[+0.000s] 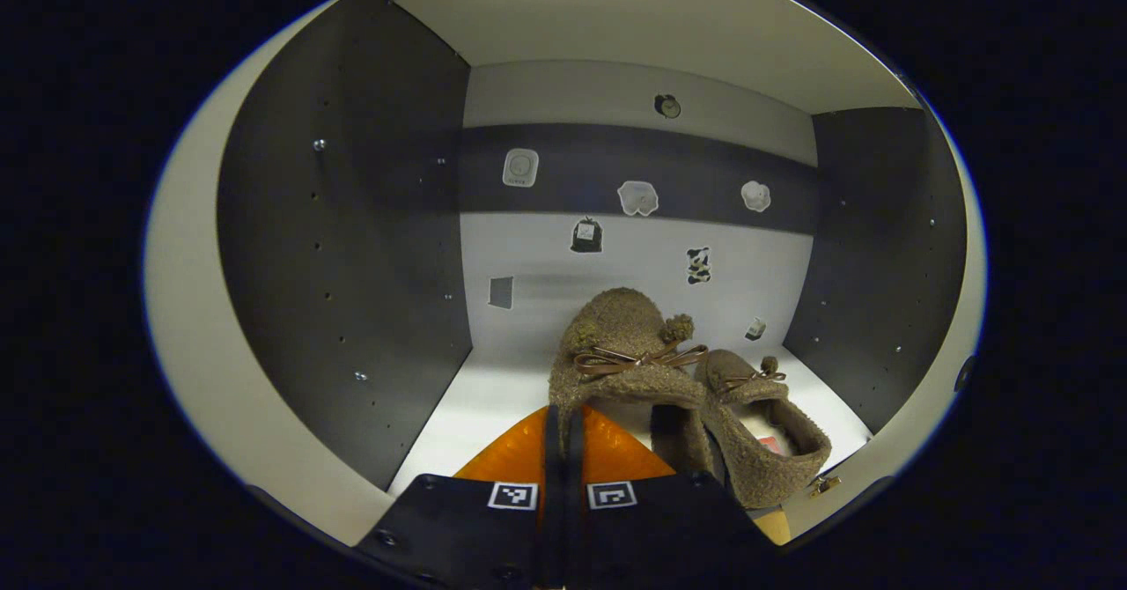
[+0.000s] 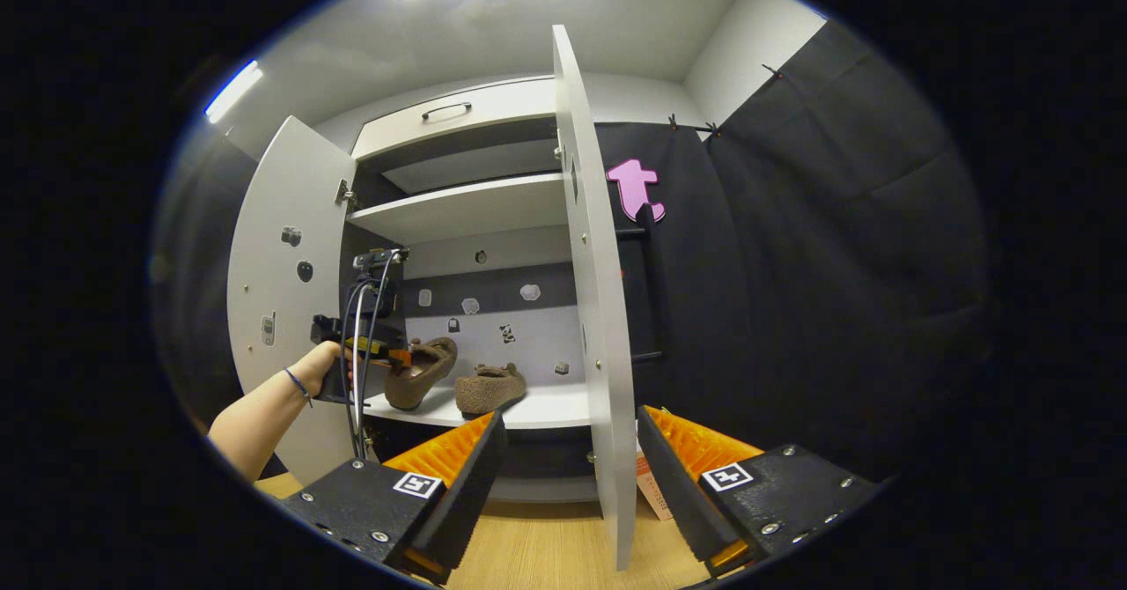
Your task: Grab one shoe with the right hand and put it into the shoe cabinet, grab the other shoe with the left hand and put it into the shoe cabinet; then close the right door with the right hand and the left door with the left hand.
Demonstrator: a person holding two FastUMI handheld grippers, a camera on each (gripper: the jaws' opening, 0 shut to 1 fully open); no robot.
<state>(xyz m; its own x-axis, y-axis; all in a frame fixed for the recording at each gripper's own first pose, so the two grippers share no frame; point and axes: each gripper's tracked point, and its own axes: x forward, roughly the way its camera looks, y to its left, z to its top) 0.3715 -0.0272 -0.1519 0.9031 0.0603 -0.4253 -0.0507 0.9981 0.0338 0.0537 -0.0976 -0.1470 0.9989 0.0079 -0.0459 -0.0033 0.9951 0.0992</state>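
a: where's the left tool (image 1: 563,449)?
b: inside the cabinet (image 1: 335,247), fingers pressed together on the heel of one shoe (image 1: 621,352), which is held tilted, toe up toward the back wall.
a: and the other shoe?
b: the second shoe (image 1: 762,423) lies on the shelf (image 1: 493,387) just to the right, touching or nearly touching the held one (hard to say which from here). its opening faces the camera.
a: what does the right gripper view give?
b: the right tool (image 2: 568,475) hangs outside the cabinet, fingers wide apart with nothing between them. the right door (image 2: 594,308) stands open, edge-on, right ahead of it. the left door (image 2: 282,291) is open too.
a: can you see the hand?
b: yes, a hand (image 2: 321,370) holds the left tool at the shelf, with the shoe raised at its tip and the second shoe flat beside it. a wooden floor (image 2: 546,555) shows below.
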